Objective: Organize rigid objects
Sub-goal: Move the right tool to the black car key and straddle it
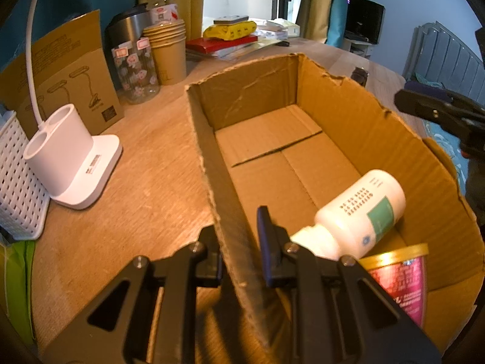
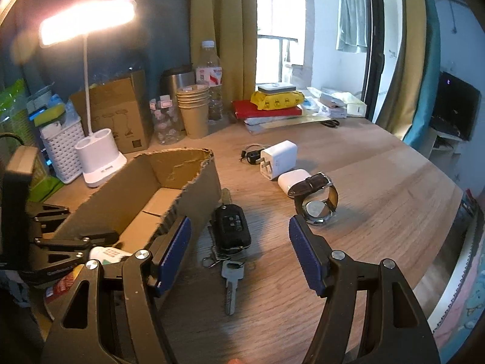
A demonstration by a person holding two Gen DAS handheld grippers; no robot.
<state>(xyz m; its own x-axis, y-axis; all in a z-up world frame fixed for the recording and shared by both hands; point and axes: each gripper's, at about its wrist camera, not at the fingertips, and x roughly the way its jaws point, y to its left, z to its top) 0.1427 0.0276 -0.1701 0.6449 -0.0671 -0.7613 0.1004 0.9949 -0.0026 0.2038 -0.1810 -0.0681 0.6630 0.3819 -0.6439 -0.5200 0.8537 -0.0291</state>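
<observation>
1. Left gripper (image 1: 239,242): fingers pinched narrow on the near-left wall of the box (image 1: 379,139), one finger outside, one inside. Judged to be steadying it.
2. Right gripper (image 2: 239,251): fingers wide, nothing between them, hovering over the table (image 2: 379,182) just right of the box.
3. In the box, near end: white bottle (image 1: 360,209) lying on its side, its cap end toward the left fingers; a pink tub (image 1: 400,279) with a gold rim beside it. The rest of the box floor is bare.
4. Still out on the table: car key (image 2: 232,227) with a metal key (image 2: 231,285) on its ring, lying against the outer right wall of the box and directly ahead between the right fingers. Watch (image 2: 316,203) stands on edge farther right; white case (image 2: 292,179) and charger (image 2: 277,159) lie behind it, toward the table's far edge.
5. Likely next target: car key.
6. Handling guess: the fob is stiff, light, smooth plastic and flat on the table. Grip across its short sides at mid-body. The loose key will dangle and swing, so lift slowly over the wall.
7. Watch: rigid case with a bendy strap, and the glass can scratch. Pinch the case, not the strap.
8. Case and charger: hard, slick, light. Grip them square across flat faces.
</observation>
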